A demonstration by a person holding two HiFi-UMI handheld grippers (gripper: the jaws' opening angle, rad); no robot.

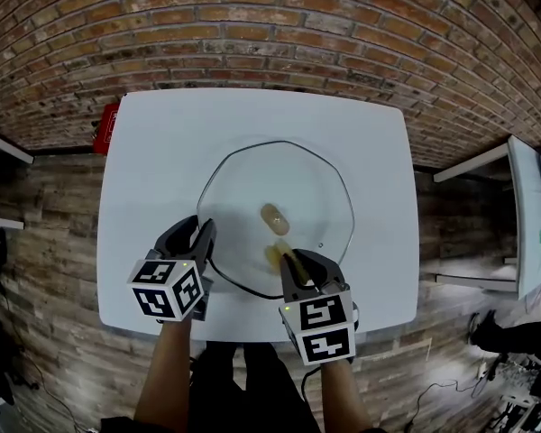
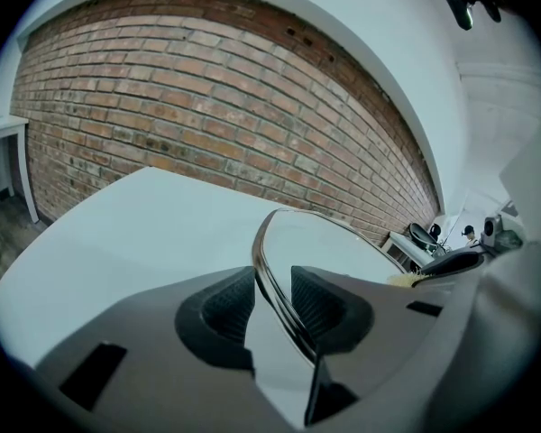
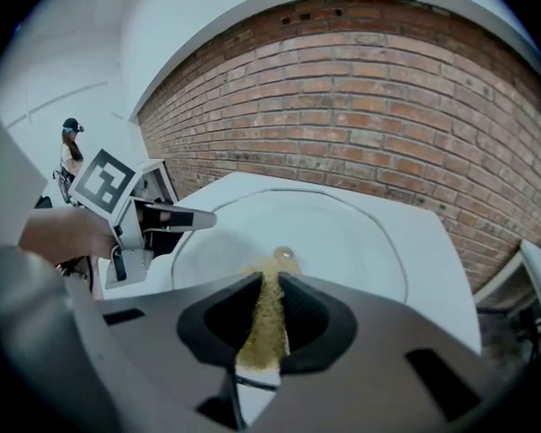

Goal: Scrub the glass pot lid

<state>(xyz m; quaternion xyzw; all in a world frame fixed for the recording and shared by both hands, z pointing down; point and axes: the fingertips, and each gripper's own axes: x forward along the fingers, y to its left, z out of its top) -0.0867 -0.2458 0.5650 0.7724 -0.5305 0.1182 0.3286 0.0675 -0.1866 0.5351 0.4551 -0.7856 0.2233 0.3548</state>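
Could skid or tip glass pot lid, mid white table, if pushing sponge too hard vs. just a rim pinch. Clamping lid's near-left rim w/ left gripper, fingers narrow; pinching yellow sponge w/ right gripper, fingers nearly together, tip by knob.

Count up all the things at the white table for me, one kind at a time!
Glass pot lid: 1
Yellow scouring pad: 1
Grippers: 2, the left gripper on the lid's rim and the right gripper holding the pad
Red object at the table's far-left edge, too small to name: 1
Total: 5
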